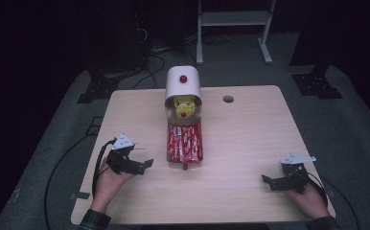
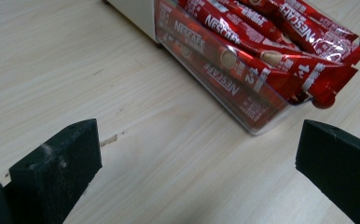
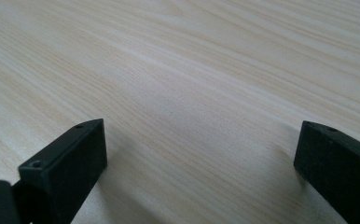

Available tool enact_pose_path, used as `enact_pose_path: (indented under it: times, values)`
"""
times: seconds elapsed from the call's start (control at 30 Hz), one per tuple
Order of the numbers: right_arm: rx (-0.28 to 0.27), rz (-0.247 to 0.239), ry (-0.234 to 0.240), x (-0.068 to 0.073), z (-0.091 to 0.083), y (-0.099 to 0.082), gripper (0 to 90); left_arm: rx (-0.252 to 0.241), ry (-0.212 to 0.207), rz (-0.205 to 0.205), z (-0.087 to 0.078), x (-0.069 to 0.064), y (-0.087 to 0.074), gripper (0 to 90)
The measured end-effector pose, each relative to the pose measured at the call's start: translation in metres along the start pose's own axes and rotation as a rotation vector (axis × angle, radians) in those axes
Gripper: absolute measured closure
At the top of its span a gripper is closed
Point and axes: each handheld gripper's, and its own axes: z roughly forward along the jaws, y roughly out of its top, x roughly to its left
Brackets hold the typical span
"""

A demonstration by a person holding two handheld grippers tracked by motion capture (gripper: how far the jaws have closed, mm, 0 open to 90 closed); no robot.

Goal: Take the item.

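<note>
The left gripper (image 1: pixel 142 164) rests low on the table (image 1: pixel 250 143), jaws wide apart and empty — the clear drawer (image 2: pixel 243 109) of red coffee sticks (image 2: pixel 243 51) lies just ahead of it and to its right, pulled out of a white dispenser (image 1: pixel 183 82). The step in hand looks like the approach to that drawer. Next move, as I judge it: swing the left jaws toward the drawer's front. The right gripper (image 1: pixel 268 182) sits well apart from the drawer — jaws spread too, bare wood between them.
</note>
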Motion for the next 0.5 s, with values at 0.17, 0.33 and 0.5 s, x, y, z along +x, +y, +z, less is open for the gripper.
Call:
enact_pose_path:
  times: [0.17,0.33,0.5]
  values:
    - [0.0,0.0,0.0,0.0,0.0,0.0,1.4,-0.004,-0.007,0.0,0.003,-0.001,0.006,0.0]
    - [0.0,0.0,0.0,0.0,0.0,0.0,1.4,-0.007,-0.009,0.007,0.006,-0.002,0.012,0.0]
    - [0.0,0.0,0.0,0.0,0.0,0.0,1.4,-0.017,-0.017,0.007,0.008,-0.003,0.018,0.0]
